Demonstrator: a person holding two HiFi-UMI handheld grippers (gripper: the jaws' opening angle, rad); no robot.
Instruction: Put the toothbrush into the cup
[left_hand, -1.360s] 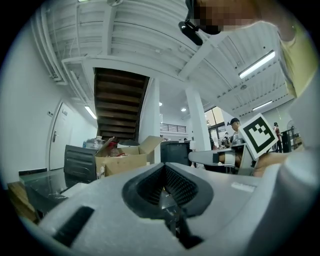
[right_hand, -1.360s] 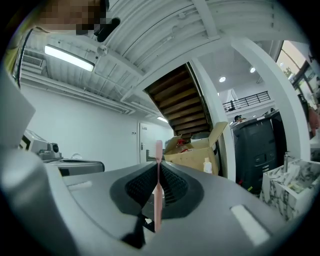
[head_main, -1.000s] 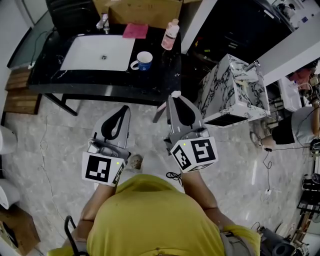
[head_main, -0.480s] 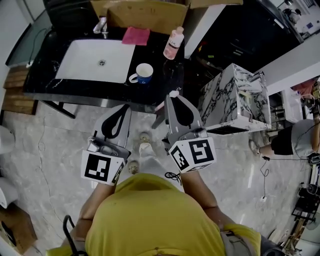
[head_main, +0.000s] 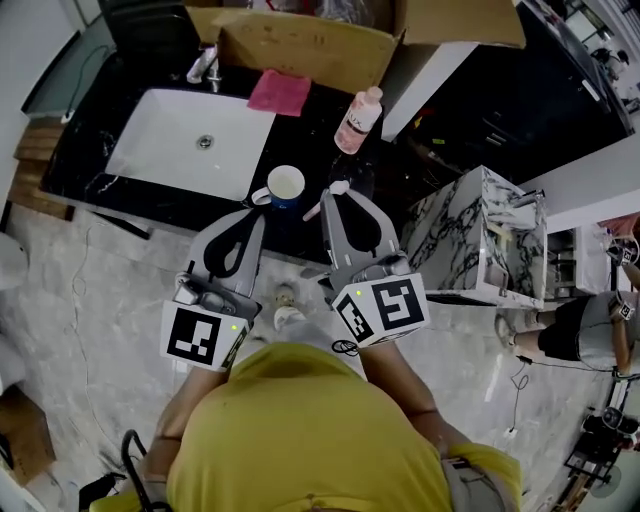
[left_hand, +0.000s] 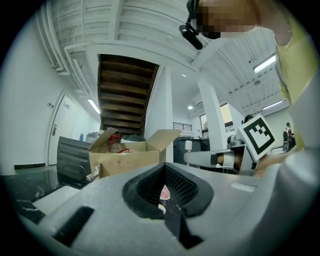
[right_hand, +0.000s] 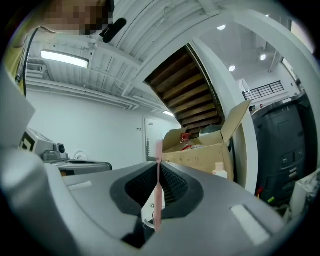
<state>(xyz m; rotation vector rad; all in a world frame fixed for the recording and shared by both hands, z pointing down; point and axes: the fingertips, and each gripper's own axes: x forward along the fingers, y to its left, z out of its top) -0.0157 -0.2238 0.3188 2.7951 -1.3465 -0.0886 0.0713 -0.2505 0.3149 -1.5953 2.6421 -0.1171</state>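
1. On the black worktop (head_main: 330, 150) at the far side of the scene, a white sink (head_main: 170, 150) is sitting at the left, its basin showing only the drain.
2. Just right of the sink's near corner, the cup (head_main: 286, 187) is standing upright with its handle pointing left and its white inside showing.
3. Beyond the cup to the right, a pink bottle (head_main: 358, 120) is standing capped, and a pink cloth (head_main: 280, 92) is lying near the sink's far right corner.
4. At the far edge, a cardboard box (head_main: 300, 45) is standing with its flaps open; a clear jar with a red lid (left_hand: 115, 145) is poking above its rim.
5. The right gripper (head_main: 338, 196) is reaching over the near edge of the worktop, just right of the cup; its fingers are pressing together on the toothbrush (head_main: 313, 211), pinching the thin pink handle, which is sticking out on both sides of them. The toothbrush is hanging beside the cup, not inside it.
6. The left gripper (head_main: 243, 217) is pointing toward the worktop just near and left of the cup; its fingers are meeting at the tips and gripping nothing.
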